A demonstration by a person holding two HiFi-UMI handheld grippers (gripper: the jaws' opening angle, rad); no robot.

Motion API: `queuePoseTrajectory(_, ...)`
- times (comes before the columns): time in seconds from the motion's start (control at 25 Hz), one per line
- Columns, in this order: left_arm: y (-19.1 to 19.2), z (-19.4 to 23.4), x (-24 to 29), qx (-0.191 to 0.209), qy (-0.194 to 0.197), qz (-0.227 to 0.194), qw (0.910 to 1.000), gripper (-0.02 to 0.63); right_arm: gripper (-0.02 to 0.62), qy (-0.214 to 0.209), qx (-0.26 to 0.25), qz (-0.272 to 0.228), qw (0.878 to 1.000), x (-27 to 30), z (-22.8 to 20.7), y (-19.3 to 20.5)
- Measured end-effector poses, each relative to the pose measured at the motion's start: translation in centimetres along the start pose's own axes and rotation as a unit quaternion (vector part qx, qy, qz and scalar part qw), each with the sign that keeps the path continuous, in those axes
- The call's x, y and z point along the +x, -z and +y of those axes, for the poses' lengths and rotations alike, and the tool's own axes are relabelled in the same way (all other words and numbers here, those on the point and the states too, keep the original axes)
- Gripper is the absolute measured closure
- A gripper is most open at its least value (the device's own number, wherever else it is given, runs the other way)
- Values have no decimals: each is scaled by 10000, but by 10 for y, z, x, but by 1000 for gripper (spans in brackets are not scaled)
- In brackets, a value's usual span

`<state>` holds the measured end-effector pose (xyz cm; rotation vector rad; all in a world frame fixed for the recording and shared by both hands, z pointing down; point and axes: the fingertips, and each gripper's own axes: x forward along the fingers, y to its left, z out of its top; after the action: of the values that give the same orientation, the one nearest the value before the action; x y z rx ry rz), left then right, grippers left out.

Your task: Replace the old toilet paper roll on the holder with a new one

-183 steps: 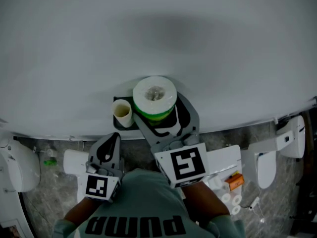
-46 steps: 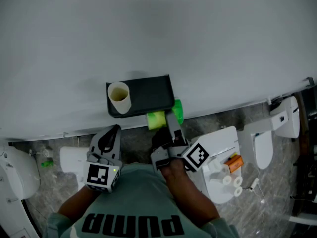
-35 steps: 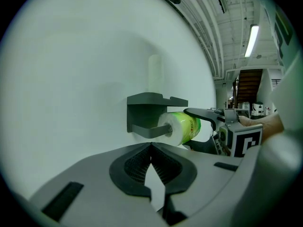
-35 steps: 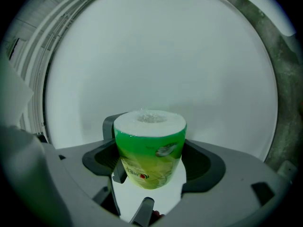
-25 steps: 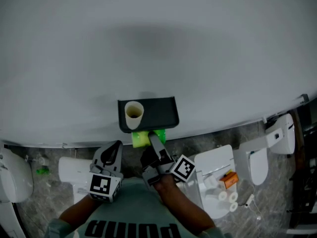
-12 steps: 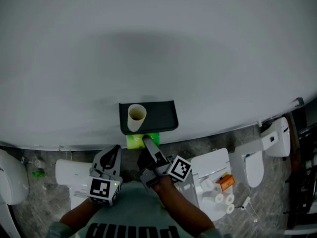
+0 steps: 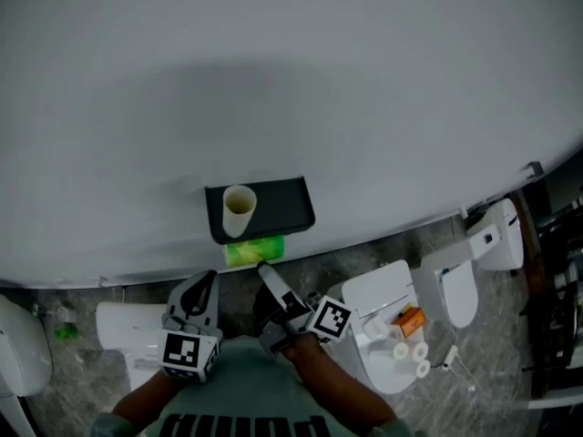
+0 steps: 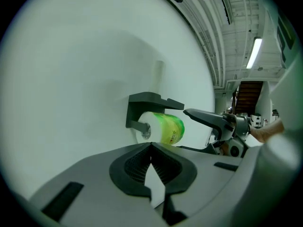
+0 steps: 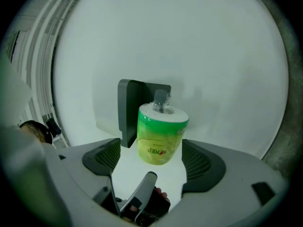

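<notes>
Overhead, catches the new toilet paper roll (image 7: 253,250), green wrapper on, threaded onto the spindle beneath the black wall holder (image 7: 278,209). Places the old cardboard tube (image 7: 239,205) upright on the holder's flat top, toward its left end, open mouth up. Shows the right gripper (image 7: 265,269) angled up at the roll from just below, marker cube toward the person's chest. From that gripper's own camera, reveals both jaws released and spread wide, the roll centred in the gap beyond them, white end face and spindle tip uppermost, neither pad pressing on the wrapper. Sets the left gripper (image 8: 151,146) lower and to the left, near the wall (image 7: 291,80) but well apart from holder and roll. Has its jaws clenched tip to tip with nothing between them, only a sliver of pale wall visible behind the pads. Looks along those jaws to the holder side-on, with the roll under the shelf and the right gripper's open jaws just beside the roll's green end. Takes in, on the marbled grey floor (image 7: 332,260) to the right, a white toilet (image 7: 378,294) with an orange packet (image 7: 409,320) and a few small white rolls (image 7: 410,353) on top of it. Leaves further white toilets at both edges of the head view too distorted for detail.
</notes>
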<state>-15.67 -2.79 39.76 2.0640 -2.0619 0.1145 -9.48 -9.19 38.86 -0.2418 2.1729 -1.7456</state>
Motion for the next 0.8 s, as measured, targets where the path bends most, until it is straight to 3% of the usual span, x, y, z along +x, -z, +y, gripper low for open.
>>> queuePoseTrajectory(0.28, 5, -9, -4, -73, 286, -32, 9996, 603, 187, 91, -1078, 69, 9941, -25, 24, 12)
queuePoseTrajectory(0.52, 6, -16, -11, -95, 485, -74, 9988, 603, 284, 160, -1645, -39, 9862, -34, 41, 19)
queuePoseTrajectory(0.8, 4, -22, -21, -110, 732, -102, 9972, 603, 333, 507, -2318, -158, 9713, -42, 46, 25)
